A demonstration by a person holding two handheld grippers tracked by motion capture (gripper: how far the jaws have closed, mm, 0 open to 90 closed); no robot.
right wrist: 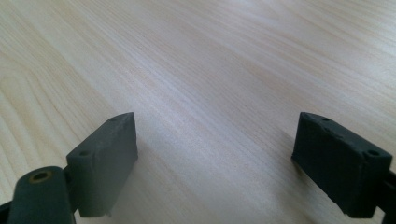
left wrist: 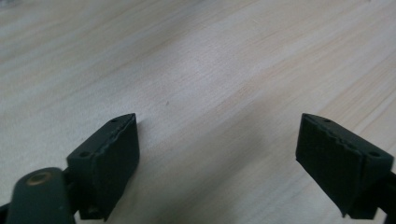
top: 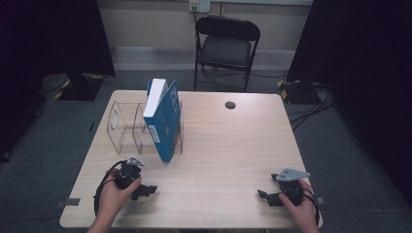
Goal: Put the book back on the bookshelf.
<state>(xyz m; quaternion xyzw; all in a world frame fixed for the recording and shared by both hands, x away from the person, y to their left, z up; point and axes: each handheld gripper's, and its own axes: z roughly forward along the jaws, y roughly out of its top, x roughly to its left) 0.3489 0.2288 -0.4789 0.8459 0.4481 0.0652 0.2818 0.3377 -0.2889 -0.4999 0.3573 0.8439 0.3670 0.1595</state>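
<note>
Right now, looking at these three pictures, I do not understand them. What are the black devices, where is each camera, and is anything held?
A person sits at a wooden table and holds a hand tool in each hand: the left gripper and the right gripper. Each has two black jaws.

The high view looks down from above. The other two pictures come from small cameras riding on each gripper, looking along its jaws at bare wood.

On the table stands a clear plastic rack with a blue book standing in it. A black chair is behind the table.

Both grippers are open and hold nothing.
</note>
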